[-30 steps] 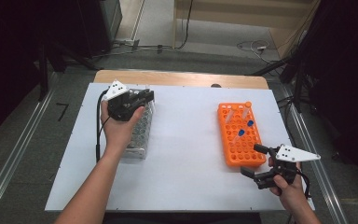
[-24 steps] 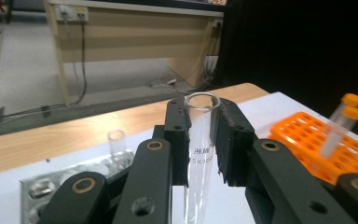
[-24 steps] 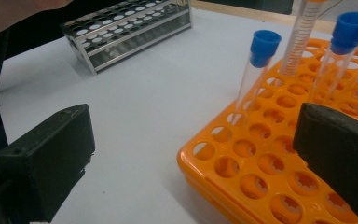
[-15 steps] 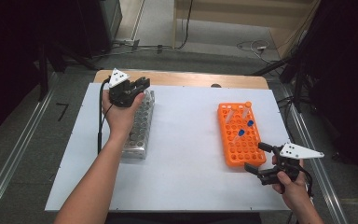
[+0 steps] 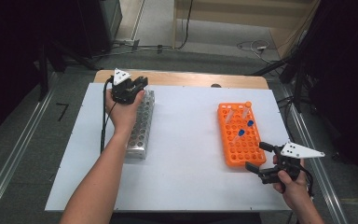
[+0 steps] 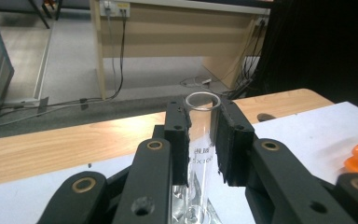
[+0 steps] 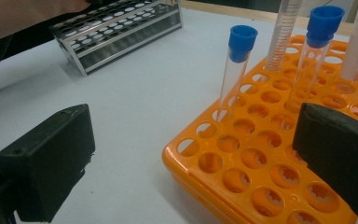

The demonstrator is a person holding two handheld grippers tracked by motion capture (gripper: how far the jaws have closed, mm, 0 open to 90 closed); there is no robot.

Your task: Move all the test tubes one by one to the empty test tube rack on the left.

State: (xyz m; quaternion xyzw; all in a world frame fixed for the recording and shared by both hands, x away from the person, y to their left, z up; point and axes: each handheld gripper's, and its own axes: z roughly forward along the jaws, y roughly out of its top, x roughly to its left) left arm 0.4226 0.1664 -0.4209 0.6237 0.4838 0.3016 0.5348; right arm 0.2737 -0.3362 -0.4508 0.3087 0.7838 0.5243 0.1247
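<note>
**A:** Clear glass tube (image 6: pixel 200 140) is clamped between my left gripper's (image 5: pixel 131 88) pads, upright, open mouth up, printed label facing me. It sits over the far end of the metal rack (image 5: pixel 141 126); its foot is down among the rack's top holes, can't tell which hole.

**B:** Margins on that side?

**A:** Metal rack runs lengthwise along the left part of the white table sheet (image 5: pixel 186 140). Its far end is near the sheet's back edge, with a bare wooden strip (image 6: pixel 51 144) of tabletop just behind. Left of the rack there's open sheet out to the edge.

**B:** Right hand?

**A:** Right gripper (image 5: pixel 265 164) has its jaws wide apart, nothing between the pads. It hangs just beside the near right corner of the orange rack (image 5: pixel 237 154), low over the sheet, close to the sheet's right edge.

**B:** What's in the orange one?

**A:** Two blue-capped tubes (image 7: pixel 235 70) mid-rack, leaning a bit, plus two more tubes (image 5: pixel 233 113) in the back rows. Near rows of holes are free.

**B:** Space between racks?

**A:** Wide bare band of white sheet between the two racks, from the back edge to the front one. Racks are well apart. My left forearm (image 5: pixel 103 172) lies along the metal rack's near side.
</note>
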